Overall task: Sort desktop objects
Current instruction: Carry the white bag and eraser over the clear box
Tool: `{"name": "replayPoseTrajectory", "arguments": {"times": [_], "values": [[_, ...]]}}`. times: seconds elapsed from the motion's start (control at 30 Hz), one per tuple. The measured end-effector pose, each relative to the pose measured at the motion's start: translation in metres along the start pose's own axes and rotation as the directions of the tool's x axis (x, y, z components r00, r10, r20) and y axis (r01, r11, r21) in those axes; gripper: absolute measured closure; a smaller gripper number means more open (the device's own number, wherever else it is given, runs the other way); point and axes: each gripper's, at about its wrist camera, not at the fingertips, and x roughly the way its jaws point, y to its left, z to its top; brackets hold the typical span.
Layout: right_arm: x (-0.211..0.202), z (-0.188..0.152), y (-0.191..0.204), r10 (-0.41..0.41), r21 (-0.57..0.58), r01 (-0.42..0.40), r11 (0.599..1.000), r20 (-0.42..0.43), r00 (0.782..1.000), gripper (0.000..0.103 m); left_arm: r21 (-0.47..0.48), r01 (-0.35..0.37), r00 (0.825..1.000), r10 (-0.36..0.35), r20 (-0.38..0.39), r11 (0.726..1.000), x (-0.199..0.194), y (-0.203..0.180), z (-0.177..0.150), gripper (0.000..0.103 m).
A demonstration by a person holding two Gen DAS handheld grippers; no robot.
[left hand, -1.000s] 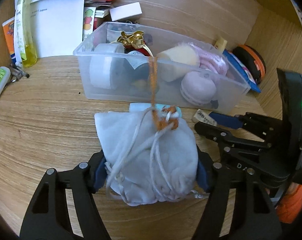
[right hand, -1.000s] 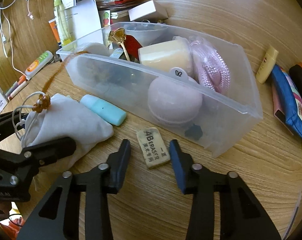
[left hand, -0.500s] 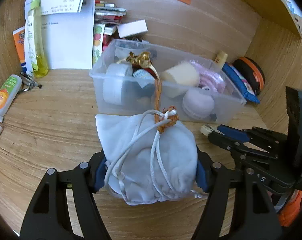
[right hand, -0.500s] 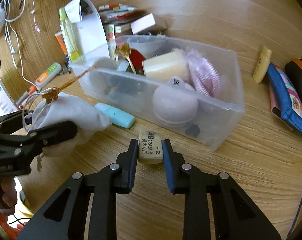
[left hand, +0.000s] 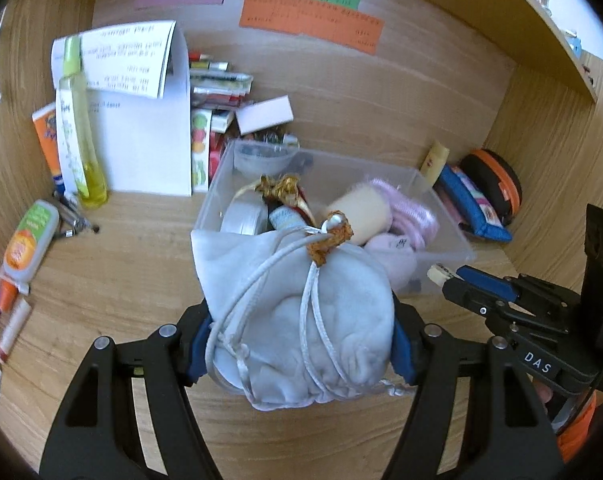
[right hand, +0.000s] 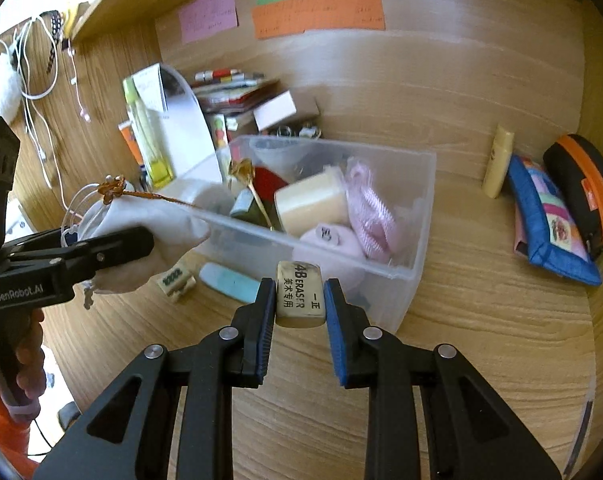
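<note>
While the left gripper [left hand: 301, 344] has its fingers [left hand: 199, 344] clenched on the sides of a soft white drawstring pouch [left hand: 301, 320], the right gripper [right hand: 299, 304] grasps a beige rectangular eraser with black "4B ERASER" print [right hand: 300, 294] between its blue-padded fingers [right hand: 333, 312]. Both things are held clear of the wooden surface [right hand: 481, 320], just in front of the clear plastic storage bin [right hand: 417, 208], which serves as the landmark.

An orange-brown knotted cord [left hand: 331, 240] tops the pouch, and in the right wrist view a thin strand of it runs from the pouch over the bin's near wall to the gold ornament [right hand: 241, 170] inside. The bin also holds a cream cylinder [right hand: 311, 202], a pink coiled cord [right hand: 369, 208], a pale pink round case [right hand: 333, 240] and a white roll [left hand: 243, 220].

On the surface against the bin's near wall lies a light blue oblong eraser [right hand: 231, 282]; just left of it sits a small cream block with dark print [right hand: 177, 280]. Well to the bin's right are a blue patterned pouch [right hand: 549, 228], a black case with an orange zip band [right hand: 585, 184] and a small cream tube [right hand: 499, 162]. To the bin's left stand a yellow-green bottle [left hand: 77, 140] and white folded paper [left hand: 141, 128].
</note>
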Motion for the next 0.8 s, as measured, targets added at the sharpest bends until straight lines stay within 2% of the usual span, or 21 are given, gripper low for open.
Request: {"name": "replayPoseTrajectory", "arguments": {"times": [0.4,0.8], "values": [[-0.004,0.022,-0.006,-0.019,0.014,0.018,1.0,0.058,0.998,0.081,0.011,0.049,0.999,-0.049,0.014,0.999,0.012,-0.002,0.032,0.033],[0.026,0.041,-0.01,-0.044,0.007,0.044,0.999,0.041,0.998,0.081,0.01,0.07,0.997,-0.07,-0.043,0.997,0.051,-0.002,0.047,0.033]]}}
